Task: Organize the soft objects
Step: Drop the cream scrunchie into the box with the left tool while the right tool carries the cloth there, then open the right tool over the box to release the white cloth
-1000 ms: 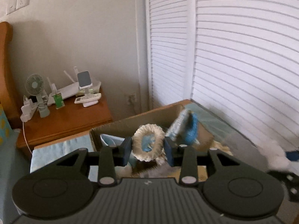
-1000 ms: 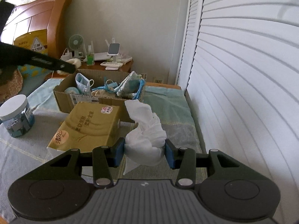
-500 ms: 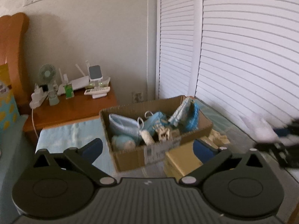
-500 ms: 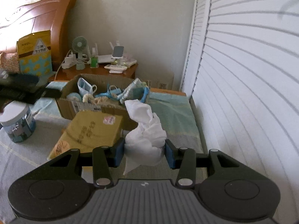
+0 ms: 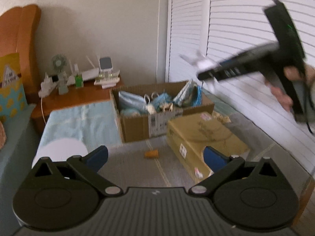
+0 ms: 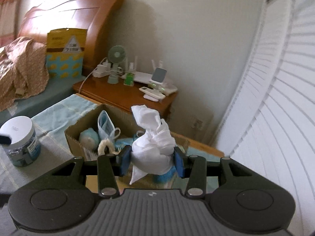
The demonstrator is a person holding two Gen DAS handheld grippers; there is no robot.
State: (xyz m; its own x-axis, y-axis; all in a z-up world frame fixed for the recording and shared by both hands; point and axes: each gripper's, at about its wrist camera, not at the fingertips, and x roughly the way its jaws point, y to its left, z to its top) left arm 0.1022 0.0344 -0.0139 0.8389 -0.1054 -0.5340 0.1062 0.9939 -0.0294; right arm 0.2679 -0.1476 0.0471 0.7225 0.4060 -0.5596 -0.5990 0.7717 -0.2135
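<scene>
The left claw (image 5: 155, 158) is seen spread wide, with nothing between its blue pads (image 5: 97, 156); it is held above the grey-covered bed surface (image 5: 133, 169). A small orange-brown scrap (image 5: 151, 154) is seen lying on that cover just ahead of the left claw. A bunched white cloth (image 6: 152, 145) is gripped between the pads of the right claw (image 6: 152, 162), its upper end standing up and a corner hanging below the pads. In the left wrist view the right claw (image 5: 202, 72) is seen blurred, raised to the upper right above the cardboard box (image 5: 149, 122), and is held by a hand (image 5: 283, 90); the white cloth (image 5: 196, 59) shows as a pale smear at its tip.

The cardboard box (image 6: 74, 137) is open-topped and stands on the bed, and is filled with soft things: a light blue face mask (image 6: 105, 125), a pale blue pouf (image 6: 89, 137), a cream ring-shaped puff (image 6: 105, 146) and blue knitted items (image 5: 189, 94). A yellow-brown tissue pack (image 5: 204, 135) lies just beside the box, on its right in the left wrist view. A white-lidded jar (image 6: 21, 139) stands to the left of the box. Behind the box, a wooden nightstand (image 6: 122, 94) carries a small green fan (image 6: 116, 55) and a router (image 6: 145, 77).
</scene>
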